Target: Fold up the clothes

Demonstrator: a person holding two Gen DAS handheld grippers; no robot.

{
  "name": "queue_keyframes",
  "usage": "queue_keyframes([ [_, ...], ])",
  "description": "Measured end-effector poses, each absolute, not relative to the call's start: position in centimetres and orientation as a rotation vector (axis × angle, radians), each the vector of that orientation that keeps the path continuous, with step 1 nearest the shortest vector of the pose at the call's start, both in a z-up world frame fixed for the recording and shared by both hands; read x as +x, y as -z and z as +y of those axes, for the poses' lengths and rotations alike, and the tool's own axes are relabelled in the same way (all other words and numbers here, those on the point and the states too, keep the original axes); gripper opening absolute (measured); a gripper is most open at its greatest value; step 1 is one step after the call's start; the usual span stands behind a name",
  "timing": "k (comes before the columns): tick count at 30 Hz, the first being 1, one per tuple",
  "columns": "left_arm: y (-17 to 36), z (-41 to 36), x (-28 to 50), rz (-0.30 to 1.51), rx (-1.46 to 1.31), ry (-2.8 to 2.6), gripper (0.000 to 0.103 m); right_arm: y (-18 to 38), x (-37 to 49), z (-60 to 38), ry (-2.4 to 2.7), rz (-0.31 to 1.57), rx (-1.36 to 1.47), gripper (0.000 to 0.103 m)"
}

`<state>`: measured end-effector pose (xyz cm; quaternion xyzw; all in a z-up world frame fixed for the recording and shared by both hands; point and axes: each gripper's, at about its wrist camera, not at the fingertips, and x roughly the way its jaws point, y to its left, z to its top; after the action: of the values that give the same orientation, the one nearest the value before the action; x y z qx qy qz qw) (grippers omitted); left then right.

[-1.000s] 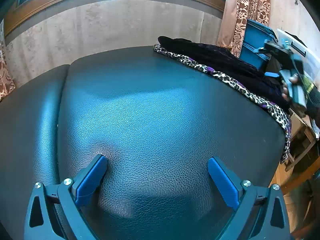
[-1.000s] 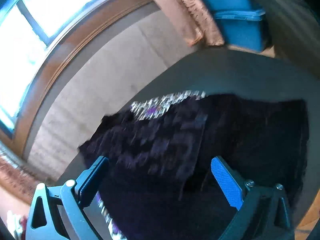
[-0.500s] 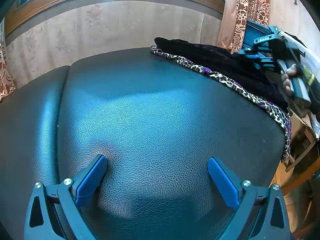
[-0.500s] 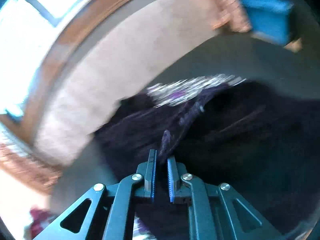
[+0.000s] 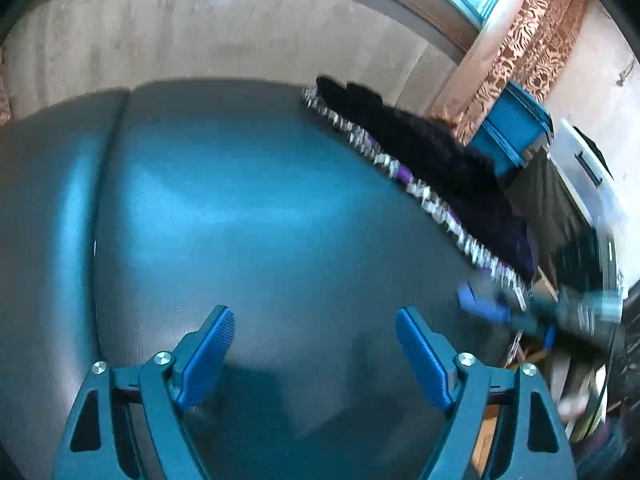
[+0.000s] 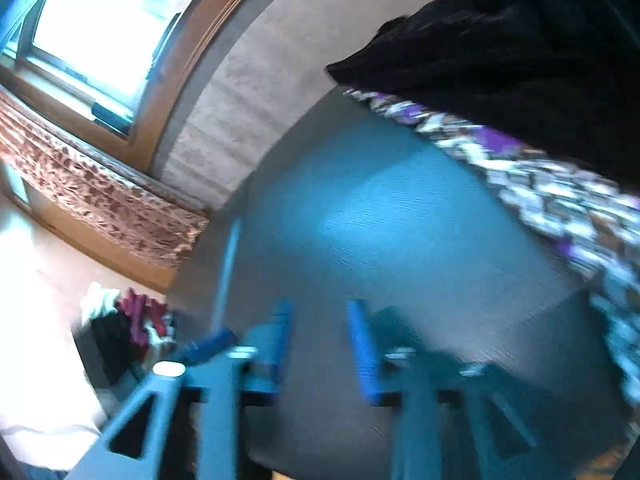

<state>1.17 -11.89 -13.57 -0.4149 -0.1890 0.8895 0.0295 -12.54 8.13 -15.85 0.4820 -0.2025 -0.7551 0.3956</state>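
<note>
Both jaws stood apart and empty over the bench (image 5: 248,208); the dark garment (image 6: 520,52) lay upper right, right gripper (image 6: 320,344) nearer, just reopening.

Daylight from the window (image 6: 92,28) blows out white; both fisheye views smear with motion blur, edges bent.
</note>
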Motion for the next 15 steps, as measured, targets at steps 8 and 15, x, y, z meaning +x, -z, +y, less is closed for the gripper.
queue_keyframes([
  [8,5.4,-2.9,-9.7,-0.353,-1.091,-2.600,0.085,15.0,-10.9,13.4,1.961,-0.536,1.135,0.094],
  [15,5.3,5.2,-20.6,-0.188,-1.204,-2.495,0.085,15.4,-10.6,12.5,1.973,-0.528,1.017,0.103],
])
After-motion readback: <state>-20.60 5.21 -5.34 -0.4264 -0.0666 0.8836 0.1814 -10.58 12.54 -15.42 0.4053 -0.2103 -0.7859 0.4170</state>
